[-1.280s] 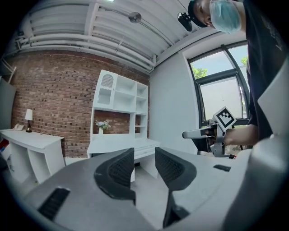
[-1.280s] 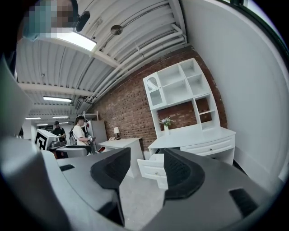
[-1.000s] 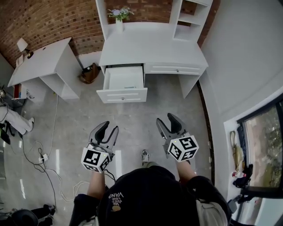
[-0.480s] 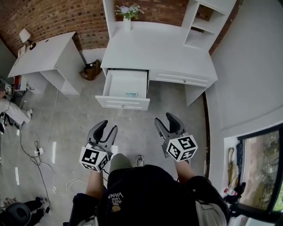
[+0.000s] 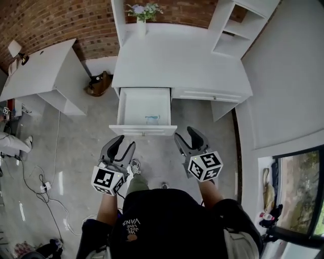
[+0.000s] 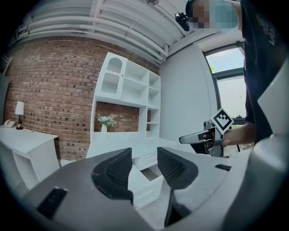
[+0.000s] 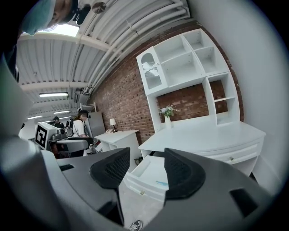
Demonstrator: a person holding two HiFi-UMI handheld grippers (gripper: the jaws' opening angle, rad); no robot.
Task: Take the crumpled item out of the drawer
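Observation:
The white drawer (image 5: pixel 143 130) stands pulled out of the white desk (image 5: pixel 177 66). A small pale blue crumpled item (image 5: pixel 152 120) lies near the drawer's front right; it also shows as the blue scrap (image 7: pixel 162 183) in the right gripper view. My left gripper (image 5: pixel 124 147) hovers open just in front of the drawer's left corner, nothing between its jaws. My right gripper (image 5: pixel 188 139) is open too, empty, off the drawer's right front corner. In the left gripper view the drawer (image 6: pixel 146 180) shows between the jaws.
A second white desk (image 5: pixel 38 76) stands at the left with a lamp (image 5: pixel 15 50). A brown bag (image 5: pixel 97 85) lies on the floor between the desks. A vase of flowers (image 5: pixel 140 15) and a shelf unit (image 5: pixel 233 28) sit on the main desk. Cables (image 5: pixel 35 174) trail left.
I have stepped toward the desk: the drawer now sits right ahead of both grippers. Both grippers stay open and empty.

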